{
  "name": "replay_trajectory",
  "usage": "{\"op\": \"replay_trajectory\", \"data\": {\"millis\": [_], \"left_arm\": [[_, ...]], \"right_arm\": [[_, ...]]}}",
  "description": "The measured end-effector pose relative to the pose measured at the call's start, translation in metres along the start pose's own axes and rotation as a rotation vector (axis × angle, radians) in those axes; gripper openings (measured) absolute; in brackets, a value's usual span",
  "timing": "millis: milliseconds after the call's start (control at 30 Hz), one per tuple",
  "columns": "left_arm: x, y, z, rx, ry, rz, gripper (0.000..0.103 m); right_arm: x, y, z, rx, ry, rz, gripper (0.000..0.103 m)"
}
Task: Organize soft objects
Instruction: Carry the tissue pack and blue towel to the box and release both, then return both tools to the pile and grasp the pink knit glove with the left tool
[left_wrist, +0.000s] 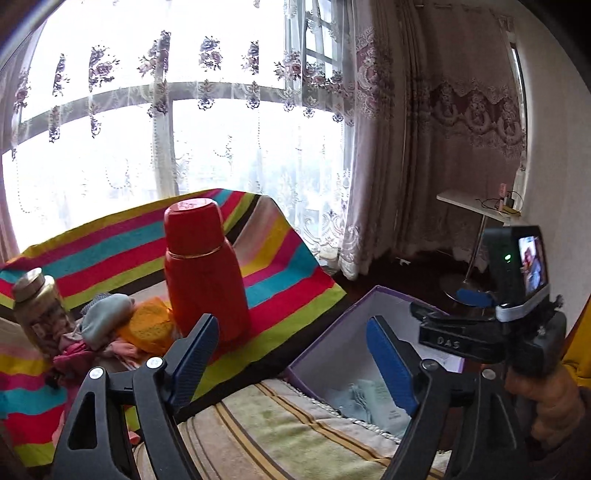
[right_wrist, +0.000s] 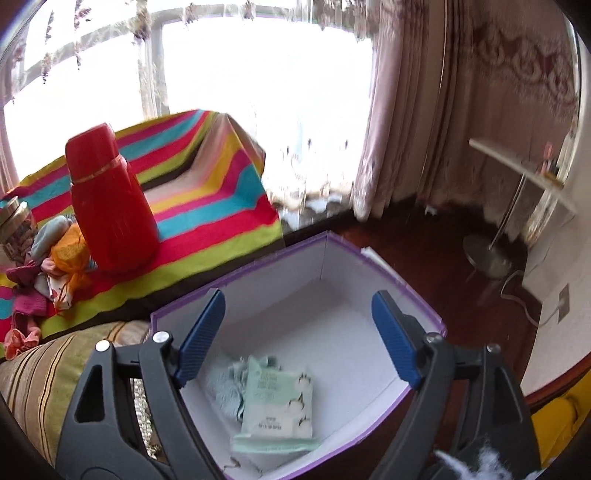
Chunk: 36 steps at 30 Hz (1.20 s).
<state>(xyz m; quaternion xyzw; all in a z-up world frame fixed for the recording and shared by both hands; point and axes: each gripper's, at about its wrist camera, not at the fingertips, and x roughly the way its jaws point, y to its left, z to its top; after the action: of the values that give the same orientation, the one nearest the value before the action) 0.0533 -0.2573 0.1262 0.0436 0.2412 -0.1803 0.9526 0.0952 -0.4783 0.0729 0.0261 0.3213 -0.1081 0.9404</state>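
Observation:
A white box with a purple rim (right_wrist: 280, 269) stands open below my right gripper (right_wrist: 299, 306), which is open and holds nothing. Inside lie a pale green tissue pack (right_wrist: 277, 402) and a light blue cloth (right_wrist: 225, 391). My left gripper (left_wrist: 291, 343) is open too, with nothing between its fingers, beside the box (left_wrist: 343, 343). Left of both, soft things lie piled on the striped cloth (left_wrist: 288, 280): a grey-blue piece (left_wrist: 107, 317), an orange pouch (left_wrist: 151, 325) and pink items (left_wrist: 74, 362). The right wrist view shows the orange pouch (right_wrist: 70, 254) and pink items (right_wrist: 29, 302) as well.
A tall red thermos (left_wrist: 207, 273) stands upright next to the pile, with a gold-lidded jar (left_wrist: 37, 310) at its left. A striped beige cushion (left_wrist: 277, 424) lies in front. A small side table (right_wrist: 524, 170) stands on the dark floor by the curtains. A hand (left_wrist: 546, 398) holds the right gripper's handle.

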Motion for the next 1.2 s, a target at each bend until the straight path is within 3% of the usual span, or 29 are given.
{"op": "replay_trajectory", "data": {"millis": [133,267,400,633,967,1200], "left_arm": [[0.011,0.008,-0.009,0.017,0.050,-0.026,0.084],[0.014,0.016,-0.016,0.002,0.104,0.004,0.084],[0.018,0.033,-0.024,-0.061,0.164,-0.007,0.084],[0.013,0.072,-0.033,-0.180,0.193,0.014,0.084],[-0.007,0.161,-0.066,-0.411,0.220,0.127,0.084],[-0.017,0.205,-0.087,-0.501,0.244,0.170,0.084]], "right_arm": [[0.005,0.000,-0.001,0.026,-0.005,0.050,0.085],[0.000,0.000,-0.005,0.065,-0.029,0.115,0.085],[0.000,0.014,-0.004,0.011,-0.005,0.176,0.085],[0.000,0.030,-0.007,0.007,0.043,0.271,0.085],[0.002,0.055,-0.011,-0.021,0.103,0.354,0.085],[-0.001,0.072,-0.008,-0.067,0.111,0.386,0.085]]}}
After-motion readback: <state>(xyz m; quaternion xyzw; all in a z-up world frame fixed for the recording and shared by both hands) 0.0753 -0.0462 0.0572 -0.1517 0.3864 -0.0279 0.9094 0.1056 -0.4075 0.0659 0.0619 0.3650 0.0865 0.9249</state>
